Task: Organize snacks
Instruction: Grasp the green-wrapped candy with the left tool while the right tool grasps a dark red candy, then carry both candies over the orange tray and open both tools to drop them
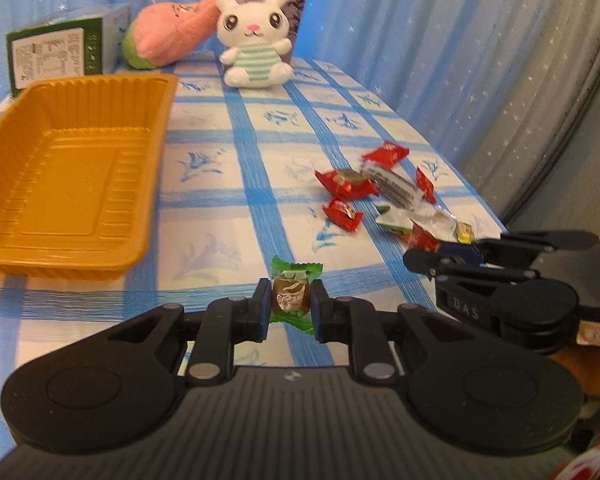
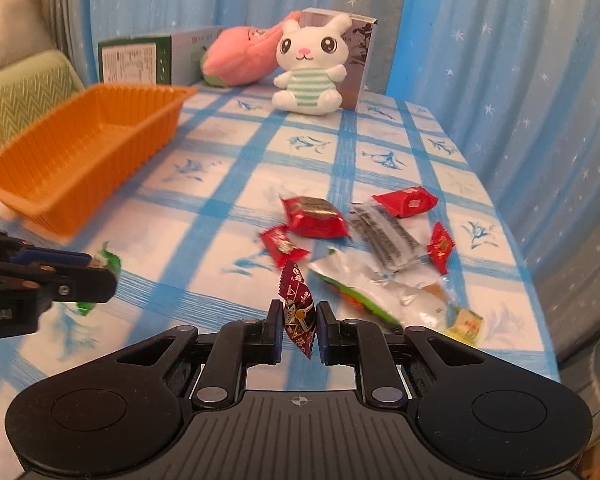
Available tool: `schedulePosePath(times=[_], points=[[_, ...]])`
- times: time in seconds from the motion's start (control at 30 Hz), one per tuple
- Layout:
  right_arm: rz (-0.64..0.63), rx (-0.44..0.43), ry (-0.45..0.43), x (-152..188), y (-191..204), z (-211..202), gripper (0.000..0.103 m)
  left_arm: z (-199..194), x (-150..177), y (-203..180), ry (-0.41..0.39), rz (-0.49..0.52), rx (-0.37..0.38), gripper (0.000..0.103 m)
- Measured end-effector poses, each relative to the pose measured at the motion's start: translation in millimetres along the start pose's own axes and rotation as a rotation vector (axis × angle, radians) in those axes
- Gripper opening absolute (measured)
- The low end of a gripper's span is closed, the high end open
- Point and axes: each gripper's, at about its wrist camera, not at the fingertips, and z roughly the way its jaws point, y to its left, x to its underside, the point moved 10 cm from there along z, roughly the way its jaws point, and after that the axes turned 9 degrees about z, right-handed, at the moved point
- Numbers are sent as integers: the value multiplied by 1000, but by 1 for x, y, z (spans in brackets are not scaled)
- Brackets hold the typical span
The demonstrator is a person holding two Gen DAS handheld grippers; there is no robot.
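My left gripper [image 1: 290,306] is shut on a green-wrapped candy [image 1: 294,296] above the tablecloth, right of the empty orange tray [image 1: 72,168]. It shows at the left of the right wrist view [image 2: 96,276]. My right gripper [image 2: 299,326] is shut on a dark red wrapped snack [image 2: 298,308], held upright just in front of the snack pile. It also shows in the left wrist view [image 1: 432,256]. The pile holds several red wrapped snacks [image 2: 316,216], a silver packet [image 2: 384,236] and a yellow candy [image 2: 466,324].
A white plush rabbit [image 1: 256,40], a pink plush [image 1: 172,36], a green box [image 1: 60,48] and a brown box [image 2: 356,60] stand at the table's back edge. The orange tray [image 2: 80,152] lies on the left. Blue curtains hang behind and to the right.
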Motion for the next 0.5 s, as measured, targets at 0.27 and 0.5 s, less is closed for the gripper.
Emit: schedulePosePath(times=[0.27,0.5], points=[[20,-77,-14,-12,50,-24,17,-38,-8,30,-40,-30,-63,18],[4,-163,-27,-31,102,-34,17,-73,-19,76,-73,-65,-141,18]])
